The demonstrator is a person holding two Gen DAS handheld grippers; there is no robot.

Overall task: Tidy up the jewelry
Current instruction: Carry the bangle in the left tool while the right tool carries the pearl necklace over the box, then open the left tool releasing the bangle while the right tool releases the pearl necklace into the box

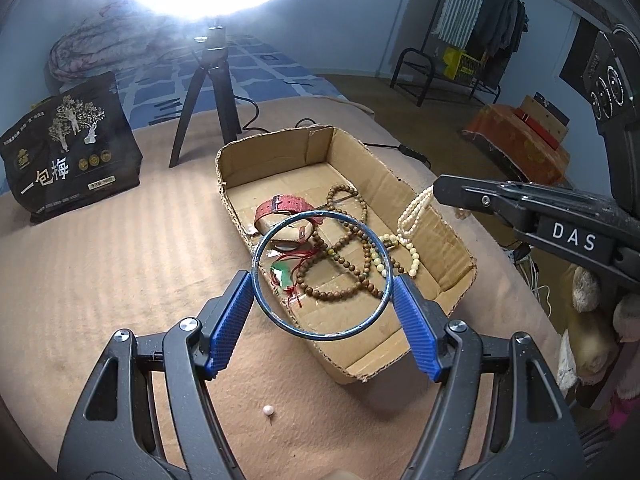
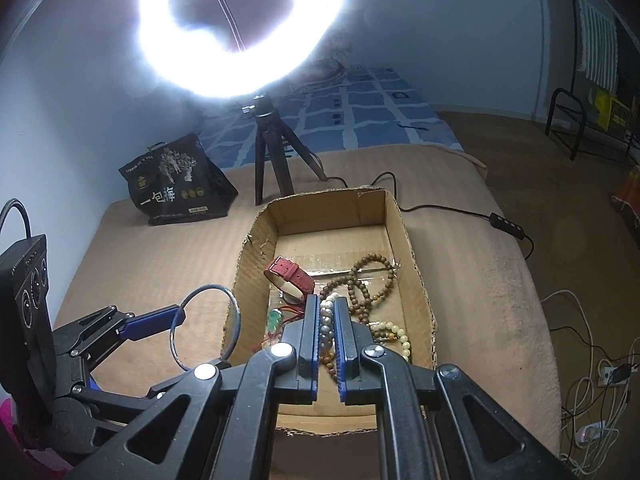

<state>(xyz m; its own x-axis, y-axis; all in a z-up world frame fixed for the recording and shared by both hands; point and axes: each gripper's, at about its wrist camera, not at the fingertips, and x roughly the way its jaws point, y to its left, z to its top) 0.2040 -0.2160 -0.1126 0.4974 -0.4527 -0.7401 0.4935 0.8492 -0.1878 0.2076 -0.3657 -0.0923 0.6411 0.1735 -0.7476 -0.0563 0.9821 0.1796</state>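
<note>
— Pearl bead (image 1: 267, 411) nearest, loose on the tan blanket (image 1: 100, 280), just ahead of the left gripper's arms. Anything held?

— Left gripper (image 1: 322, 280) clamped on a thin blue bangle (image 1: 256, 256), blue pads (image 1: 230, 328) pressing its two sides, ring held above the near left wall of the cardboard box (image 1: 448, 236).

— And the other side?

— Right gripper (image 2: 329, 322) pinched tight on a pearl necklace (image 2: 326, 330), beads squeezed between both fingers, over the near end of the box. Seen from the left wrist, cream strand (image 1: 412, 216) hanging down across the right wall.

— Inside the box?

— Green pendant on red cord (image 1: 282, 276) close to the near left corner, a long loop of brown wooden beads (image 1: 344, 264) sprawled through the middle, yellowish bead bracelet (image 1: 378, 258) touching it on the right, red-strapped watch (image 1: 288, 216) farther in by the left wall. Far end of the floor bare.

— Beyond the box?

— Black tripod (image 1: 212, 92) just behind it carrying a glaring ring light (image 2: 240, 28), cable trailing right. Black printed bag (image 1: 68, 148) standing well left. Blue checked bedding (image 2: 360, 116) farther back, clothes rack (image 1: 472, 36) against the far wall.
</note>
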